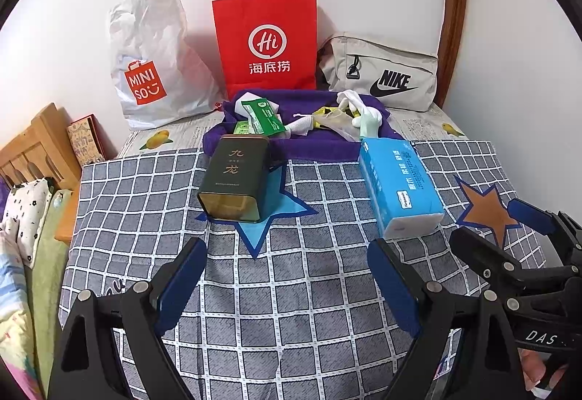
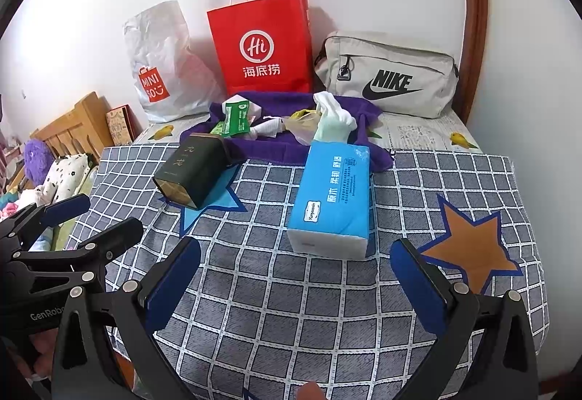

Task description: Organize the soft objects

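Soft objects, chiefly the blue plastic-wrapped tissue pack [image 2: 333, 196], lie ahead of my fingers on the grey checked bedcover [image 2: 291, 309]; the pack sits just beyond my right gripper [image 2: 294, 285], ahead and right of my left gripper [image 1: 285, 285]. Farther off, a crumpled purple cloth [image 2: 262, 145] bears green sachets [image 2: 236, 116] and white socks [image 2: 331, 116]; a dark green rectangular tin [image 1: 234, 178] lies ahead of my left fingers. Both grippers stand spread wide, grasping nothing. I judge this fits either an approach or a withdrawal; any grasp of the pack would need light pressure across its width.
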The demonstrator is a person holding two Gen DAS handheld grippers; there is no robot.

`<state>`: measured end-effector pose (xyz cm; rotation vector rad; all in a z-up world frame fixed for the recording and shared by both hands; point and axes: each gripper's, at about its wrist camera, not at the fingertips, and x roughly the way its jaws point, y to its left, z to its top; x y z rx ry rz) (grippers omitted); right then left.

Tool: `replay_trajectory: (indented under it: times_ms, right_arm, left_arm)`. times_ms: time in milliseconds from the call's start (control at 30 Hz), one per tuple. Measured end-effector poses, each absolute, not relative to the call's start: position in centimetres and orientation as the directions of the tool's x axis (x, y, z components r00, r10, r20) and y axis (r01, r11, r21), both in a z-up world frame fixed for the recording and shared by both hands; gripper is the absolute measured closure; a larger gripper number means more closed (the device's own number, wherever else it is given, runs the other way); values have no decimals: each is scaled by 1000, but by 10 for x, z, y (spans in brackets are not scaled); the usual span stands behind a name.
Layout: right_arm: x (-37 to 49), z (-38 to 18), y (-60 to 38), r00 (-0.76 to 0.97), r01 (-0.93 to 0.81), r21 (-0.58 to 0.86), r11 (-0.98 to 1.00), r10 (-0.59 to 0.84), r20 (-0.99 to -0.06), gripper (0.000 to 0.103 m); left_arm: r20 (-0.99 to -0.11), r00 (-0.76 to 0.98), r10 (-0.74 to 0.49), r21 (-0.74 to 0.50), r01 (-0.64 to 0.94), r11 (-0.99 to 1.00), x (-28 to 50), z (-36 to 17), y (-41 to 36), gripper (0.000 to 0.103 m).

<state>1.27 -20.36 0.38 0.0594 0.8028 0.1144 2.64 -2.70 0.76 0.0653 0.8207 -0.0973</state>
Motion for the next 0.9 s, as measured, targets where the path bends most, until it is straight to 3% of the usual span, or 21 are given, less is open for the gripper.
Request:
replay_trajectory:
  times_ms: [900]
  right_arm:
    - [10,5,-204,692,-70,94,993,116,-712,1]
  left_arm:
    - [-734,676,-64,19,115,993,25,9,-28,13]
